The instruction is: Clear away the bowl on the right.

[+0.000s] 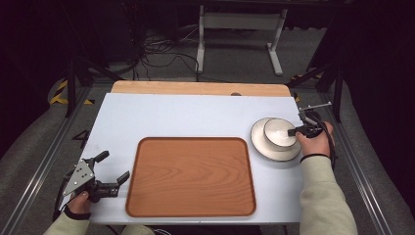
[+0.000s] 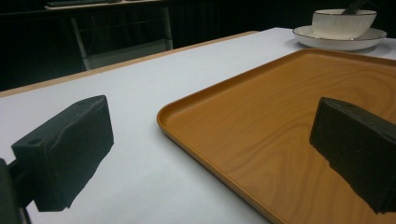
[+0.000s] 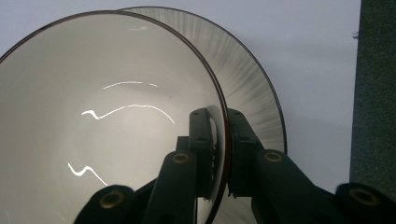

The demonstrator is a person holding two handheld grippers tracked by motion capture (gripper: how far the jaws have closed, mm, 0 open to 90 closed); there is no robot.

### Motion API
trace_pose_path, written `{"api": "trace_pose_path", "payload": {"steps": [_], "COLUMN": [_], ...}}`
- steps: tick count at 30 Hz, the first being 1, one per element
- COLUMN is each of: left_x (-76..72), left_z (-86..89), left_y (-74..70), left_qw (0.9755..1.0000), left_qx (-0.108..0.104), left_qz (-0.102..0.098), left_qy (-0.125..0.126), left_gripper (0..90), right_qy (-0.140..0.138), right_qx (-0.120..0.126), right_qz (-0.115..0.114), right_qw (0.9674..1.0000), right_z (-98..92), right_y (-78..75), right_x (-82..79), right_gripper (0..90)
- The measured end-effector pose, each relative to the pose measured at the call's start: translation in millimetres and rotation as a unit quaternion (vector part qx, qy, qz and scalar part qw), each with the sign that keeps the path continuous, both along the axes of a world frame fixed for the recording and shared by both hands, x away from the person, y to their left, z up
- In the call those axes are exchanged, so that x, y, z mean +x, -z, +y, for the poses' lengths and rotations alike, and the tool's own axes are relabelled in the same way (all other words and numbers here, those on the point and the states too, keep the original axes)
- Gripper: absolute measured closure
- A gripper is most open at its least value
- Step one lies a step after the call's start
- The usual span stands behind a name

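A white bowl (image 1: 279,131) sits on a white plate (image 1: 266,148) at the table's right side. My right gripper (image 1: 292,132) is shut on the bowl's rim; in the right gripper view one jaw lies inside the bowl (image 3: 102,116) and one outside, over the plate (image 3: 254,93). My left gripper (image 1: 113,167) stands open near the table's front left corner, just left of a wooden tray (image 1: 191,176). In the left gripper view its jaws are wide apart with nothing between them, the tray (image 2: 289,126) ahead, and the bowl (image 2: 343,23) and plate (image 2: 339,43) far off.
The tray is empty and lies at the table's front middle. A white mat (image 1: 186,117) covers the table, with a wooden strip (image 1: 195,88) along the far edge. Metal rails (image 1: 54,147) run along both sides.
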State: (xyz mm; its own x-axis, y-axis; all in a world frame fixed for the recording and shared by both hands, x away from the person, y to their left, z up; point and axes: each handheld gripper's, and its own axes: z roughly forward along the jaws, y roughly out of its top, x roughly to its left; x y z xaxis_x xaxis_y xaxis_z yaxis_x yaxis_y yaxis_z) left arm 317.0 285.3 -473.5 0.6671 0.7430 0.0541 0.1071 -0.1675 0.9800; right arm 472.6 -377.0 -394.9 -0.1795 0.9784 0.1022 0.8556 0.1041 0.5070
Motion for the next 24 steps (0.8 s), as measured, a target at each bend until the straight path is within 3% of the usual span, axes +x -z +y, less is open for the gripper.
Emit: {"api": "trace_pose_path", "payload": {"steps": [9,21,24], "left_x": [0.0,0.0,0.0], "left_z": [0.0,0.0,-0.1], "left_y": [0.0,0.0,0.0], "left_qw": [1.0,1.0,1.0], "left_qx": [0.0,0.0,0.0], "left_qz": [0.0,0.0,0.0], "left_qy": [0.0,0.0,0.0], "left_gripper": [0.3,0.3,0.3], "right_qy": [0.029,0.027,0.022], "right_qx": [0.011,0.029,0.033], "right_qz": [-0.02,-0.028,-0.035], "right_qw": [0.9993,0.9988,0.9986], "right_z": [8.3,14.0,17.9], "right_y": [-10.2,-28.3,-40.6], "right_x": [-6.8,-13.2,-18.2], "right_gripper": [82.1,81.8,81.8]}}
